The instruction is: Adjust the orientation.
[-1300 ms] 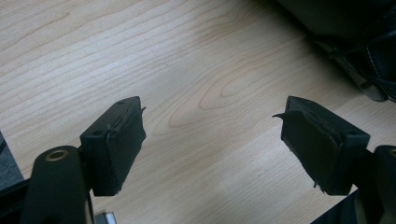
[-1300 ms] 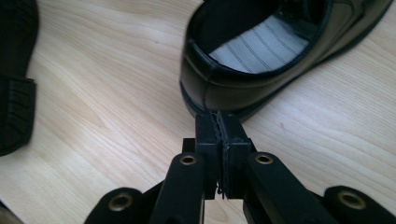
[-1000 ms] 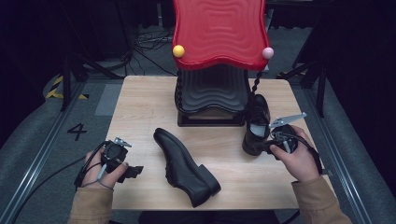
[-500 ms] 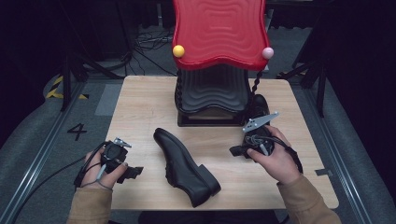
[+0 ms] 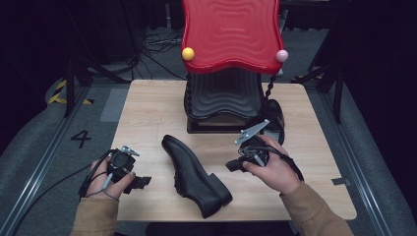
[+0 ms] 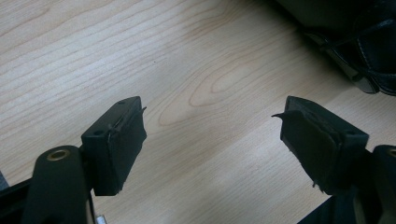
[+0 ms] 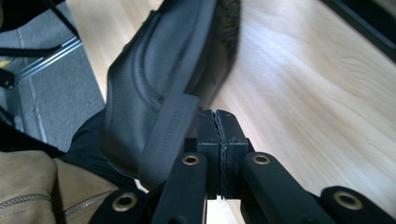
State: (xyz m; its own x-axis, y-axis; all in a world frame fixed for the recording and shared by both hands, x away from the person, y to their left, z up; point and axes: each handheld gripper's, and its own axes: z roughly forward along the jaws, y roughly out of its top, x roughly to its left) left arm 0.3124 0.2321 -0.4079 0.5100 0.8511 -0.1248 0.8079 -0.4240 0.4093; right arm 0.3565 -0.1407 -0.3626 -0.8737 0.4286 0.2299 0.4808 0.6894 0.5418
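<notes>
While the right gripper (image 5: pixel 235 165) is held over the table (image 5: pixel 147 113) with its jaws pressed flat together and nothing between them, a black shoe (image 5: pixel 194 174) is seen lying just off its tips, towards the person's left. In the right gripper view that shoe (image 7: pixel 159 98) is found close in front of the closed jaws and to their left, heel end nearest, not touched by them. A second black shoe (image 5: pixel 273 118) is noted behind the right gripper, beside the dark ribbed base (image 5: pixel 223 101) of a red wavy stand (image 5: pixel 231 34). That base is set beyond both grippers at the far middle of the table. The left gripper (image 5: pixel 140 182) is held low on the shoe's other side, its jaws spread wide and empty over bare wood, with the shoe (image 6: pixel 369 51) off its right jaw. Nothing is observed between either gripper and the near shoe.
</notes>
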